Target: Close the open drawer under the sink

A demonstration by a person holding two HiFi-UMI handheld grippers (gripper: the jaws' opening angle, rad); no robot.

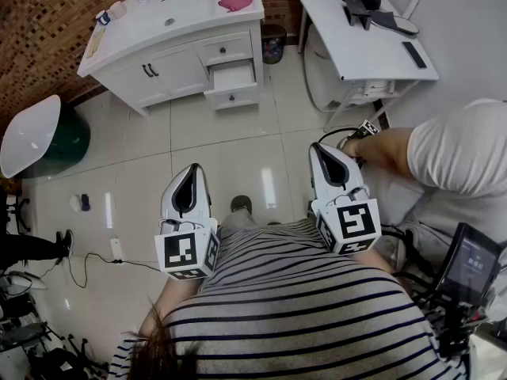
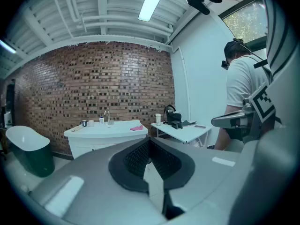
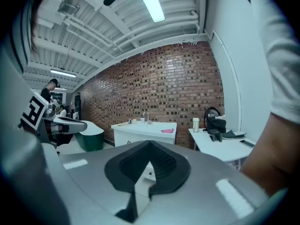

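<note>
The white vanity [image 1: 170, 62] with its sink stands at the far side of the tiled floor, against the brick wall. Its middle right drawer [image 1: 232, 77] is pulled out, with shut drawers above and below it. My left gripper [image 1: 195, 167] and right gripper [image 1: 317, 146] hover close to my body, well short of the vanity, both pointing toward it. Each has its jaws met at the tip with nothing between them. The vanity [image 2: 105, 134] is small and distant over the left gripper [image 2: 149, 140]. It [image 3: 143, 129] is just as far beyond the right gripper [image 3: 150, 143].
A white table [image 1: 372, 50] with a bag and a phone stands right of the vanity, a small bin [image 1: 273, 44] between them. A green and white tub [image 1: 36, 137] is at the left. Another person [image 1: 451, 153] stands close on my right. A cable [image 1: 95, 260] lies on the floor.
</note>
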